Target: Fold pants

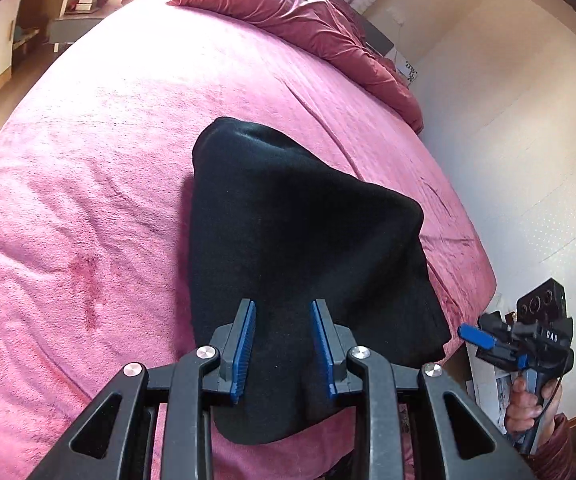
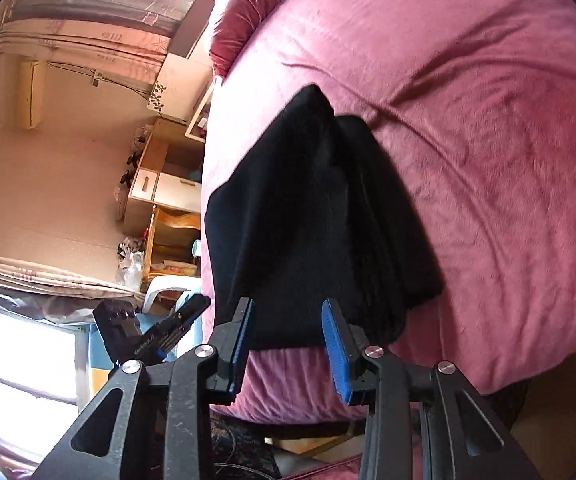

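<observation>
The black pants (image 1: 300, 248) lie folded in a compact stack on the pink bed cover (image 1: 87, 200), near the bed's edge. My left gripper (image 1: 283, 312) is open and empty, hovering just above the near end of the stack. My right gripper (image 2: 288, 312) is open and empty too, at the near edge of the pants (image 2: 312, 216), which hang slightly over the bed side. The right gripper also shows in the left wrist view (image 1: 488, 336), held off the bed's right side. The left gripper shows in the right wrist view (image 2: 159, 332), lower left.
A bunched red duvet (image 1: 308, 16) lies along the far end of the bed. A white wall (image 1: 508, 140) runs close to the bed's right side. A wooden bedside cabinet (image 2: 167, 184) and shelves stand beside the bed. The bed cover (image 2: 468, 140) is wrinkled.
</observation>
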Demonstrator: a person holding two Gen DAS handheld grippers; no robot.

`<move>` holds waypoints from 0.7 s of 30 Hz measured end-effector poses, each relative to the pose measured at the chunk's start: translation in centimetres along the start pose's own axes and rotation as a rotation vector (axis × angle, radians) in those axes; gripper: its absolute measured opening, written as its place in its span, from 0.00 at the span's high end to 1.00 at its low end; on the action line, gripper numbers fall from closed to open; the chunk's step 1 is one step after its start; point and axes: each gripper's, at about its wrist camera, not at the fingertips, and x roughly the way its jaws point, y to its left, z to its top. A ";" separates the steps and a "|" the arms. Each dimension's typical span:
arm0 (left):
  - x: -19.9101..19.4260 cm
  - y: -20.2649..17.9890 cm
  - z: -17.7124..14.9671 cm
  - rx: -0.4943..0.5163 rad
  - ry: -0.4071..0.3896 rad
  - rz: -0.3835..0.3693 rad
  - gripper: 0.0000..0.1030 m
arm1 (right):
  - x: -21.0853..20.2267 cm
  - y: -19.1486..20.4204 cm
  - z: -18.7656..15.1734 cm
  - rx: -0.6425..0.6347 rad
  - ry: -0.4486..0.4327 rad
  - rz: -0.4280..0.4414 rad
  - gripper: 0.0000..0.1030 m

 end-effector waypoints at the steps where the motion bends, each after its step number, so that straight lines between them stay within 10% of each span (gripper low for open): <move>1: -0.2 -0.2 0.4 0.001 -0.002 0.002 0.72 | 0.5 -0.2 -0.5 0.015 0.005 -0.008 0.64; 7: -0.4 -0.9 -0.1 0.033 -0.002 -0.003 0.72 | 3.0 -2.2 -1.0 0.153 -0.036 -0.069 0.65; 10: -0.2 -1.4 -0.7 0.051 0.019 -0.011 0.72 | 3.6 -1.6 -0.8 0.139 -0.065 -0.123 0.90; 21: 0.5 -2.8 -2.0 0.104 0.066 -0.003 0.72 | 3.9 -2.1 -2.2 0.073 -0.031 -0.262 0.93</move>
